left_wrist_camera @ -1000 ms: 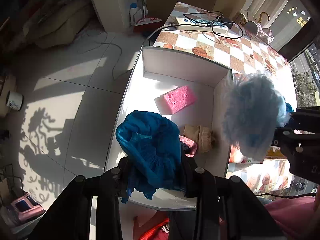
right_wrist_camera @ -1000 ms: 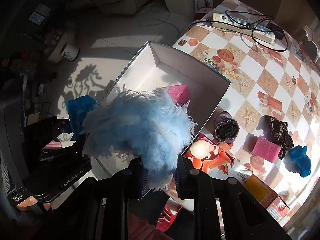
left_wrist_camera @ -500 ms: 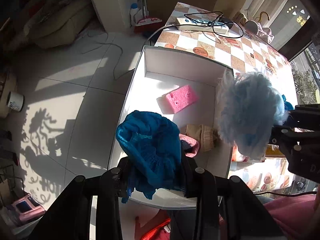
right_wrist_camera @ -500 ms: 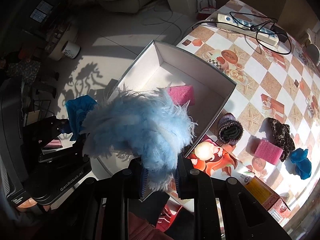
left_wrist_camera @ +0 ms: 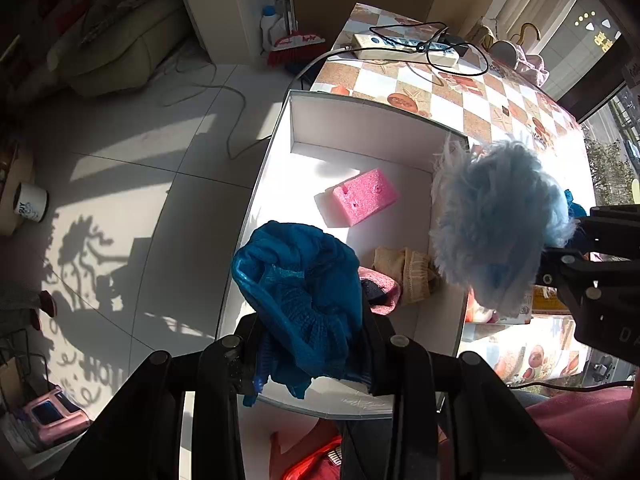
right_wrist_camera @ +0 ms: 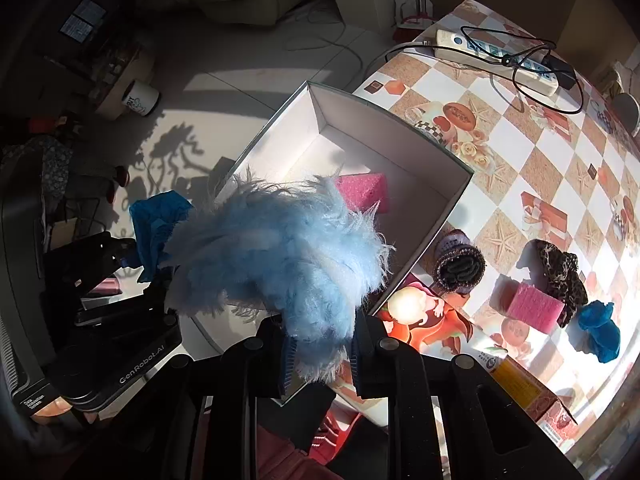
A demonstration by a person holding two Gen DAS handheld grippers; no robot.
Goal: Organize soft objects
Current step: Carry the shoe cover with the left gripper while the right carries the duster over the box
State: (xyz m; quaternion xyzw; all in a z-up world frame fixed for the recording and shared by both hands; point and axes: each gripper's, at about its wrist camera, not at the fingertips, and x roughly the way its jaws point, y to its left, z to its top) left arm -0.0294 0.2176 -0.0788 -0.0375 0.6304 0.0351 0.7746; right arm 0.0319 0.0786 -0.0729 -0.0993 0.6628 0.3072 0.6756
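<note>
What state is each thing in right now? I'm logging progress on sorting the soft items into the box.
Left hand-held gripper: shut on the blue knit cloth, above the box.
Right hand-held gripper: shut on the fluffy light-blue ball.
White box: open, lidless.
Pink sponge: lying in the box.
Beige cloth: in the box.
Second pink sponge: on the table, outside.
Leopard scrunchie: on the table, outside.

Blue knit cloth and fluffy pale-blue ball (both clamped) above white box.
</note>
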